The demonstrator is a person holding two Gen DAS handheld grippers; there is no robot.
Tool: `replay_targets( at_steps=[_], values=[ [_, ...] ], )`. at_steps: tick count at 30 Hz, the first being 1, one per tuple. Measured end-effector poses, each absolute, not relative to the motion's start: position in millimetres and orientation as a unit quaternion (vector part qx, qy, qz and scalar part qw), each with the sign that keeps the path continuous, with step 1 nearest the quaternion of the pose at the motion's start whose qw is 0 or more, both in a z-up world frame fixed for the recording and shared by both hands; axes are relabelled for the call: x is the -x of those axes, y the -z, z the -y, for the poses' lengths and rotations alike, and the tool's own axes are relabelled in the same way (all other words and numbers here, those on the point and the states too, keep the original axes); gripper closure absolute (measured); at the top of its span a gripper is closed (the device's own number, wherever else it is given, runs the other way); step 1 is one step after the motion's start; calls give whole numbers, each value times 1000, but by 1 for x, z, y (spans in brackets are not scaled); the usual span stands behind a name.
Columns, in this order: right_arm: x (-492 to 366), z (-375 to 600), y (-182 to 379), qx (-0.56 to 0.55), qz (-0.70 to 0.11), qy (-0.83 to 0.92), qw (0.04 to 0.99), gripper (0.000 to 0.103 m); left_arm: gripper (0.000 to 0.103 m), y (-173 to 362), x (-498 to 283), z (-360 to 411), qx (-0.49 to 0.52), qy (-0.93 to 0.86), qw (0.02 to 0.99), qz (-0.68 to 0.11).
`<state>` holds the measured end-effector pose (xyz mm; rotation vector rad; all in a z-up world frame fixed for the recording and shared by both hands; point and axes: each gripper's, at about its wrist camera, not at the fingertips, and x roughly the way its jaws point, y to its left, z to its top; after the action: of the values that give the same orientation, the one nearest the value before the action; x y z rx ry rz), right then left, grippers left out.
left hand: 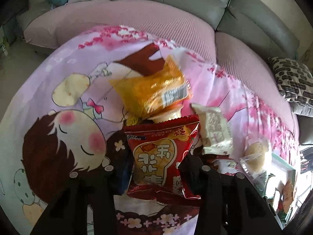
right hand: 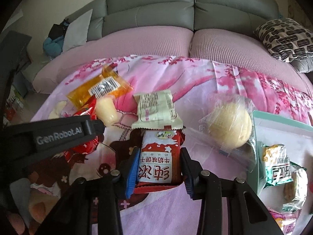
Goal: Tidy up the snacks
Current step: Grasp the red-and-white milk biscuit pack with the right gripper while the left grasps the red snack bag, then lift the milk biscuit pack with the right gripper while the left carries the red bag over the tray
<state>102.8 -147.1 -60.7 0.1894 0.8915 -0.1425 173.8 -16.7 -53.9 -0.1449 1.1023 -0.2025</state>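
My left gripper (left hand: 155,164) is shut on a red snack packet (left hand: 162,154) with a cream label, held over the pink cartoon blanket (left hand: 58,82). My right gripper (right hand: 159,168) has its blue-padded fingers (right hand: 133,168) closed on a red-and-white biscuit packet (right hand: 159,162). An orange packet (left hand: 150,90) and a small cream jelly cup (right hand: 106,111) lie beyond the left gripper. A white wafer packet (right hand: 156,109) lies ahead of the right gripper. A wrapped round bun (right hand: 228,125) lies to its right.
A white tray with a teal rim (right hand: 277,119) at the right holds several snack packets, one green-and-white (right hand: 277,166). A grey sofa with pink seat covers (right hand: 156,41) lies behind the blanket. A patterned cushion (right hand: 285,39) sits at the right.
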Motion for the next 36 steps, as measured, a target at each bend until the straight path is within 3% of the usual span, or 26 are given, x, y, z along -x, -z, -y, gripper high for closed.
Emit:
replay_targets(
  at_steps=[3, 5, 30, 33, 35, 36],
  values=[
    [-99, 149, 53, -97, -423, 69, 898, 61, 56, 43, -170, 17, 70, 102, 851, -511],
    [-96, 150, 45, -96, -412, 69, 904, 69, 56, 37, -168, 18, 70, 106, 854, -505],
    [-93, 160, 54, -108, -428, 64, 895, 74, 56, 27, -162, 13, 88, 107, 856, -499],
    [-95, 163, 60, -117, -432, 65, 892, 71, 56, 29, -163, 11, 95, 104, 853, -502],
    [-96, 164, 62, -124, -434, 63, 890, 46, 56, 31, -164, 8, 101, 101, 851, -506],
    [-95, 164, 62, -127, -433, 62, 890, 42, 56, 32, -164, 7, 104, 100, 850, -507]
  ],
)
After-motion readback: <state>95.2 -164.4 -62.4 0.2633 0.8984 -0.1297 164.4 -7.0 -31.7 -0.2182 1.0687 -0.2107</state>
